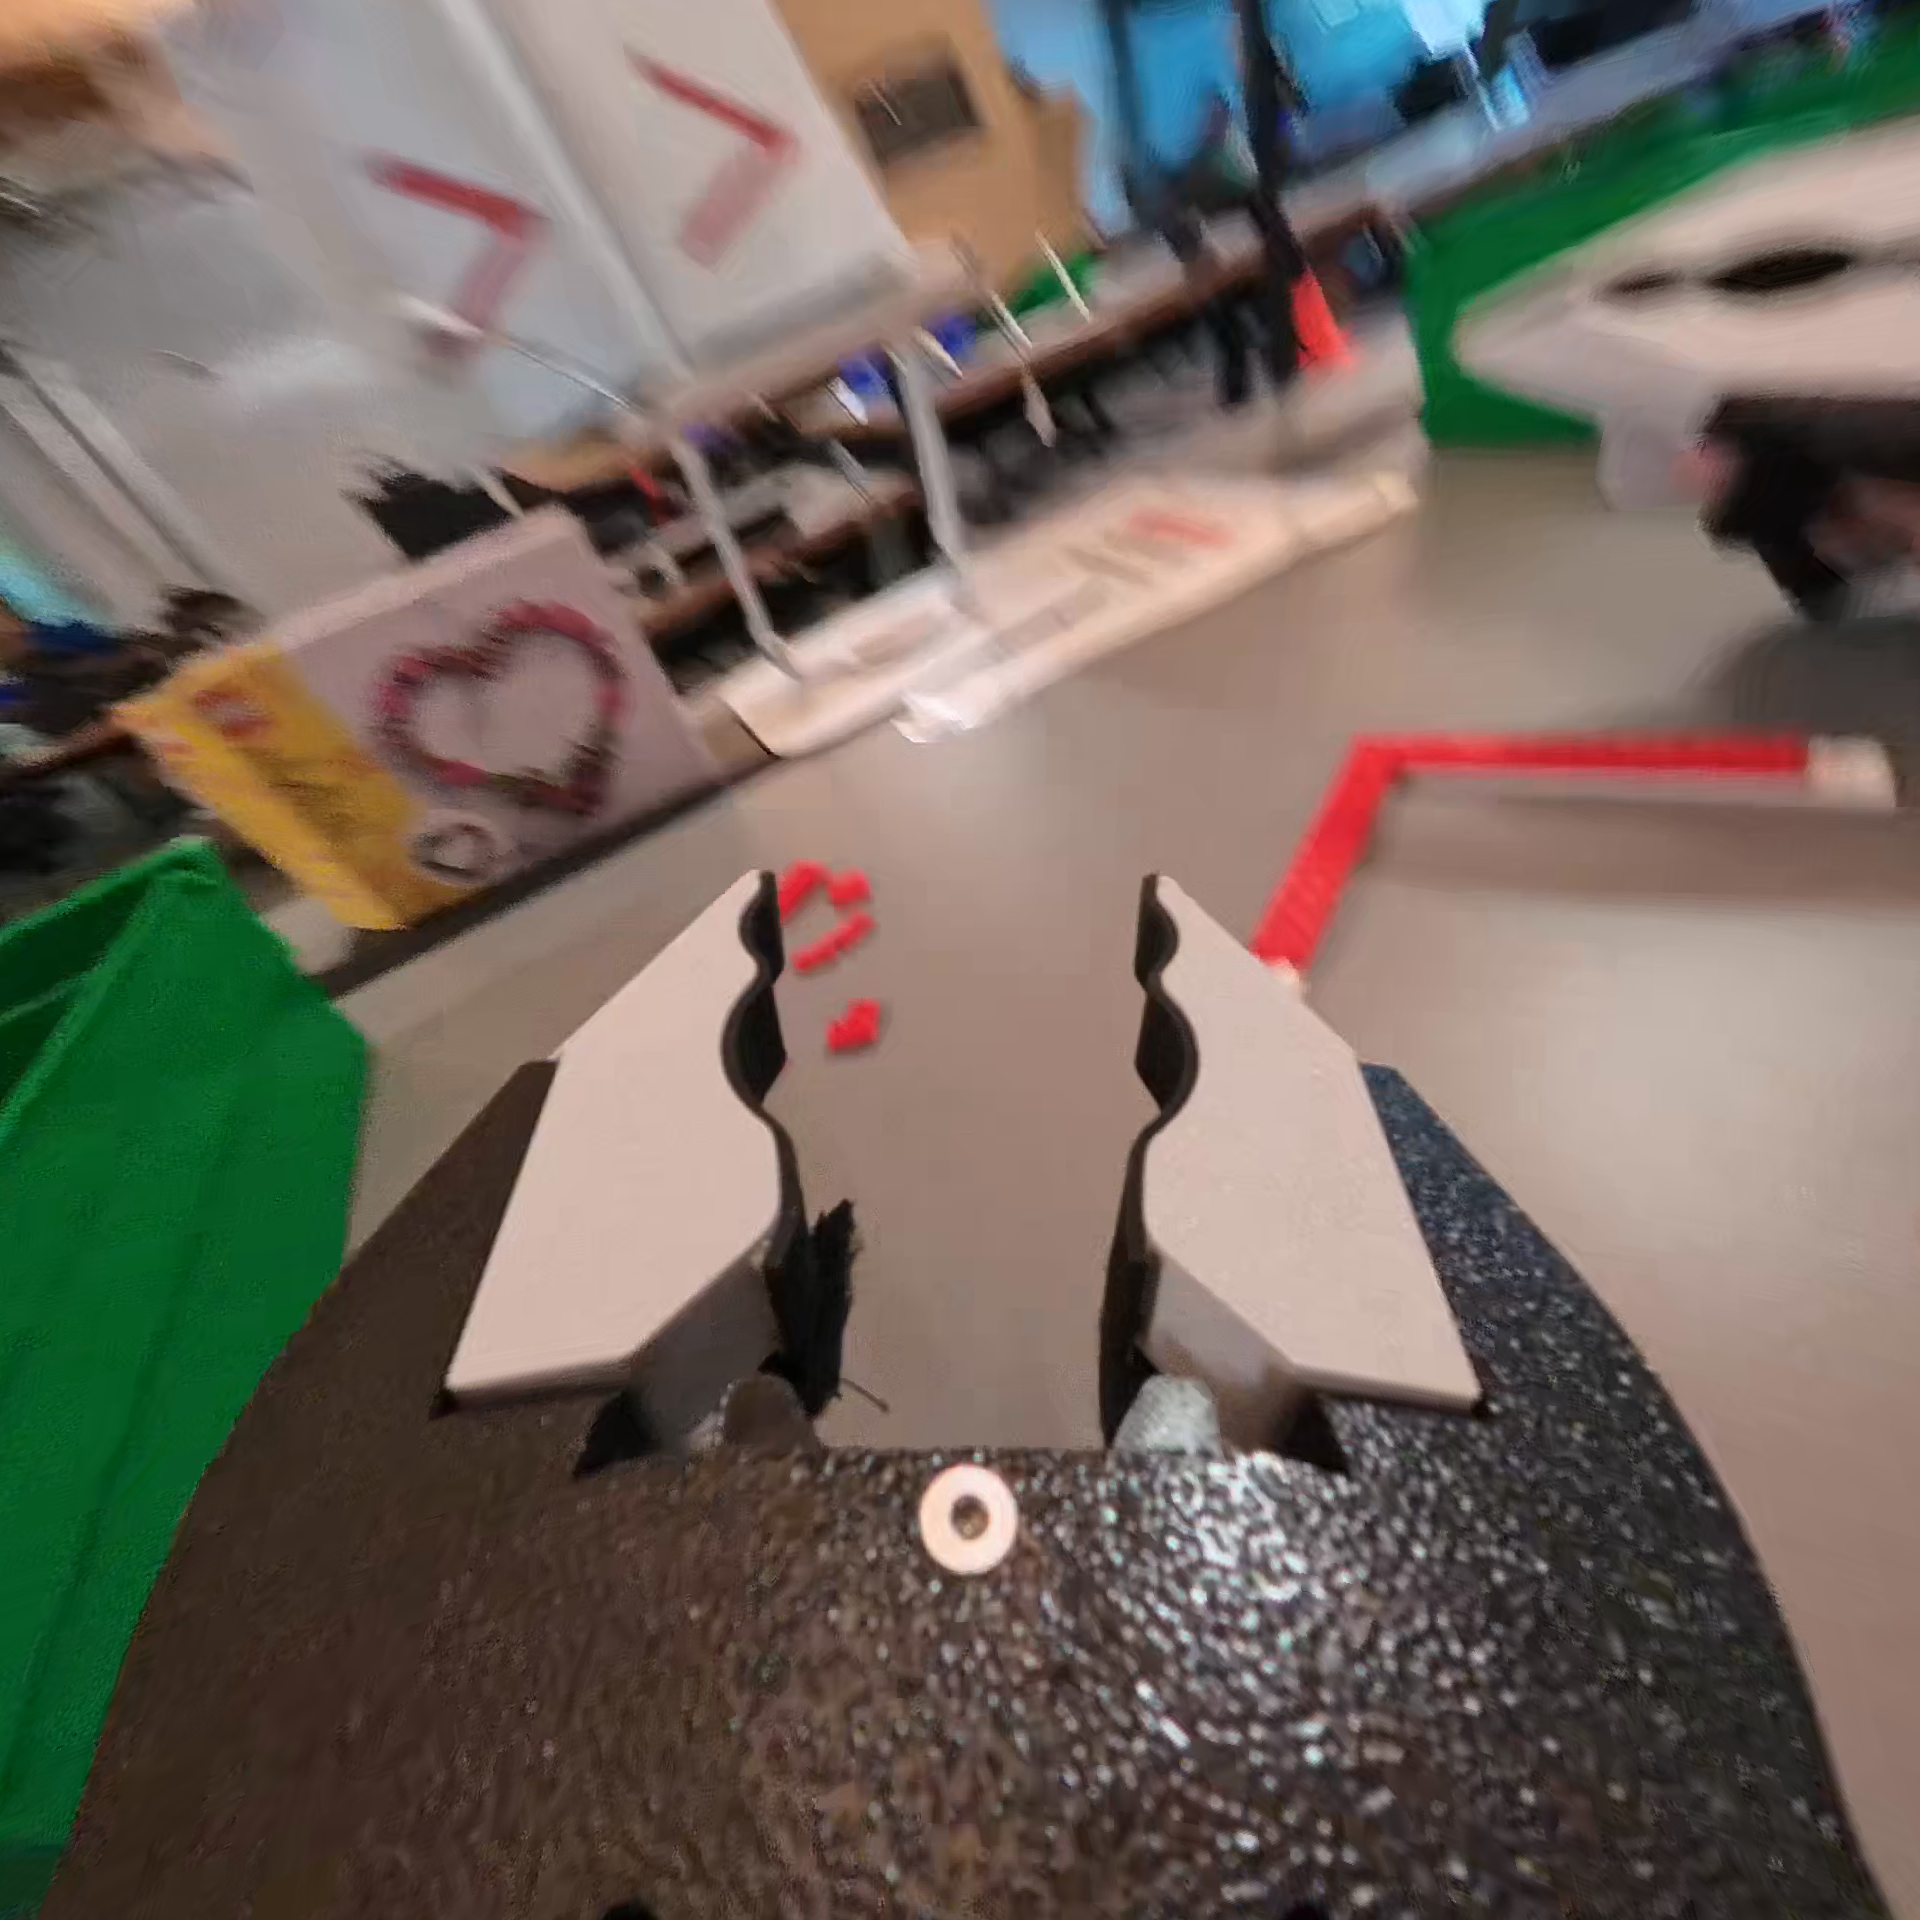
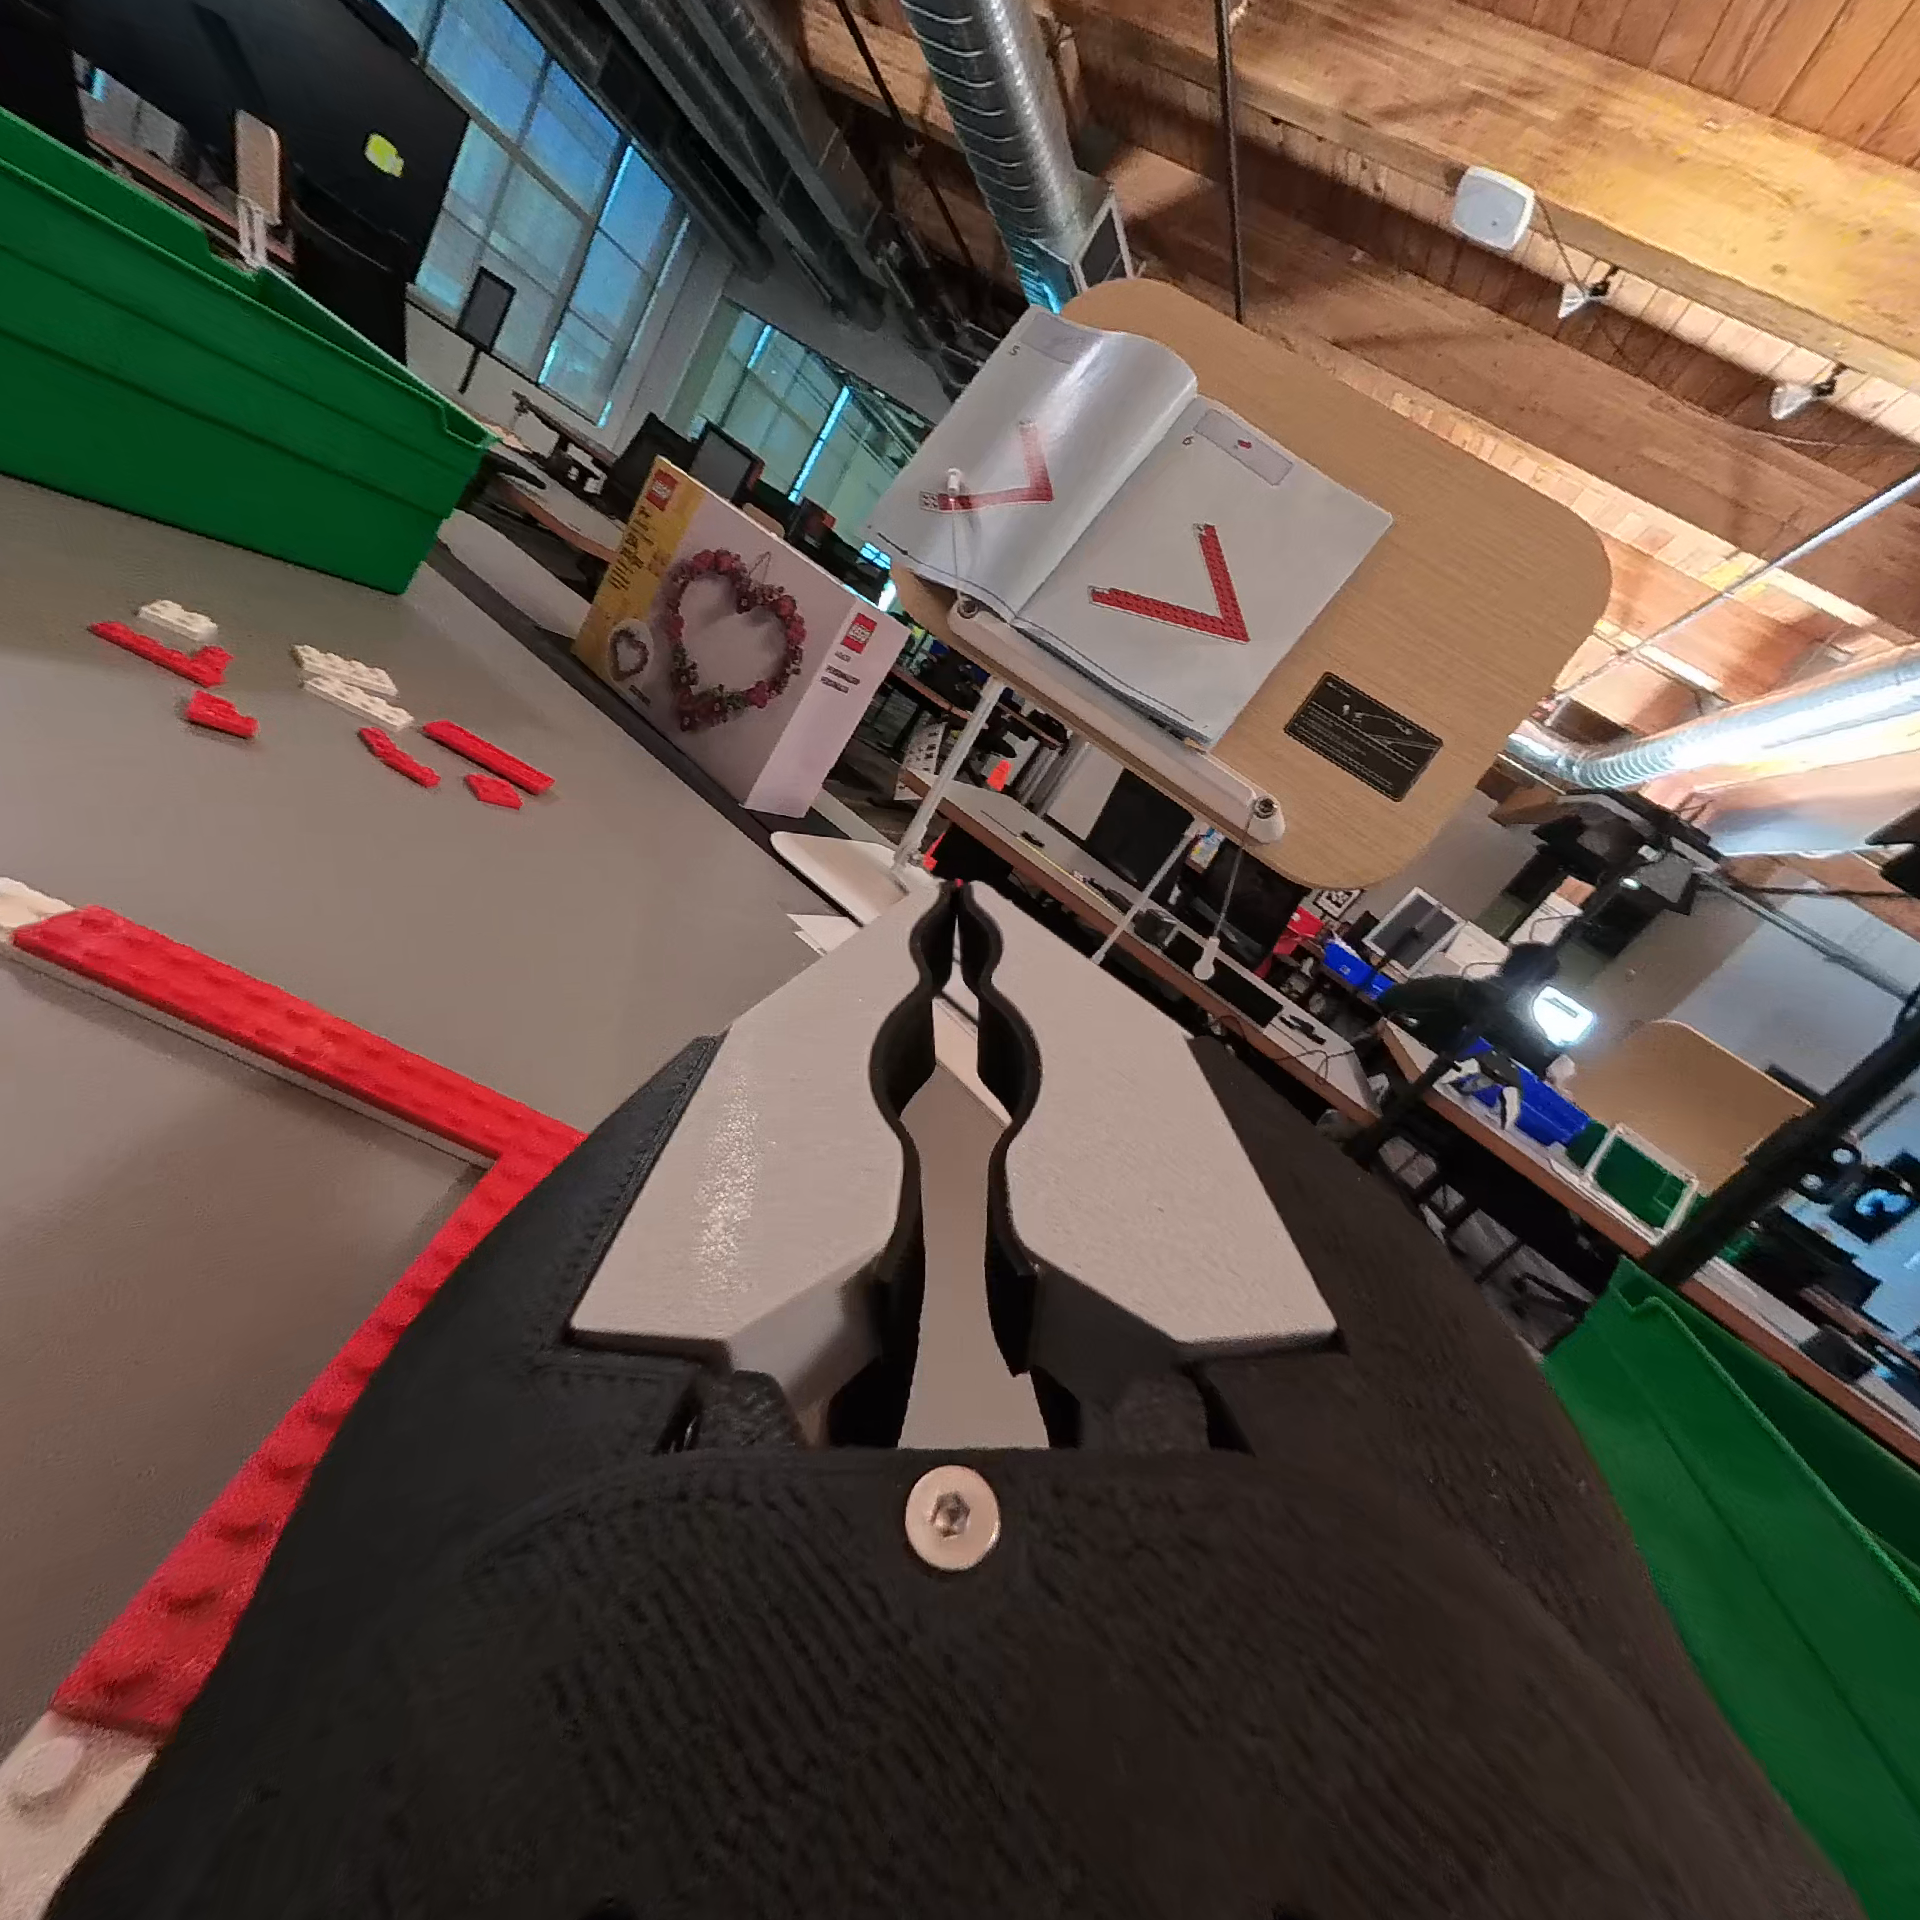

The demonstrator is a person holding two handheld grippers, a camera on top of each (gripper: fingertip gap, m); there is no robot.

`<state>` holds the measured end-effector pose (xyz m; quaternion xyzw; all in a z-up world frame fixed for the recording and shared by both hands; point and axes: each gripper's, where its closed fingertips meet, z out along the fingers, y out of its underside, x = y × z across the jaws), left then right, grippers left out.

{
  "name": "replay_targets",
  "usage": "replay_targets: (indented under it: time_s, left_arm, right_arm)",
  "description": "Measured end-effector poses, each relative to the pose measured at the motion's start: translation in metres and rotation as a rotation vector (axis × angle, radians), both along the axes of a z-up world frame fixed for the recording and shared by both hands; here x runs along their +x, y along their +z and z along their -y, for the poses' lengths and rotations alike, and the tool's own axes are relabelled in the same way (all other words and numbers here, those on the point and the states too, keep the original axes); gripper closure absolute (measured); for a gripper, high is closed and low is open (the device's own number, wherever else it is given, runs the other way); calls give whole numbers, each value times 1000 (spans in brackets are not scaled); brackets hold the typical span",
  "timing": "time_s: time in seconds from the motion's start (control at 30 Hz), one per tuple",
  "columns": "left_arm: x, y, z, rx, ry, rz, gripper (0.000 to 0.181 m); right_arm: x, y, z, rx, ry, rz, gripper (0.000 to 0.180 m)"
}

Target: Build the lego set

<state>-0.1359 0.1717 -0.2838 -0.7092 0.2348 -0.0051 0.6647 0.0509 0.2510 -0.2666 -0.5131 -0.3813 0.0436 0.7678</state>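
low over the grey table, the left gripper has its jaws spread wide with nothing between them; loose small red pieces lie just beyond its tips at centre frame, and the red v-shaped lego frame runs off to the right. in the right wrist view, the right gripper is closed tip to tip, holding nothing visible, with the frame at lower left and part of it hidden beneath the gripper body. red and white plates sit scattered at left. the set's box and an open instruction booklet on a stand fill the centre, a green bin at upper left.
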Motion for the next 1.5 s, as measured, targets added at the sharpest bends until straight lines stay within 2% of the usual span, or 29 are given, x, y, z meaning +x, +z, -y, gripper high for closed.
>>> replay_targets:
  time_s: [0.1,0.17,0.23,0.4,0.6,1.0,1.1,1.17,1.37,1.5]
  left_arm:
    - [-8,38,-5,216,75,204,109]
    - [-15,51,-8,275,96,295,106]
    - [-20,56,-7,301,84,311,105]
    - [-49,48,-8,280,136,369,103]
    - [-64,43,-11,228,180,450,99]
    - [-27,39,-12,197,67,374,100]
    - [-16,30,-13,136,37,359,93]
    - [-10,25,-8,102,28,345,87]
    - [8,24,29,120,11,282,93]
    - [2,9,20,26,53,193,94]
  right_arm:
    - [13,5,-10,0,-43,-14,180]
    - [23,8,-16,10,-86,-12,180]
    - [37,10,-23,21,-147,-5,180]
    - [74,14,-41,-4,-312,-76,180]
    - [65,10,-40,22,-322,13,180]
    - [43,4,-33,50,-232,101,180]
    - [41,3,-32,53,-222,113,180]
    - [41,3,-31,52,-219,114,180]
    - [44,4,-32,49,-201,97,180]
    - [49,5,-40,45,-205,85,180]
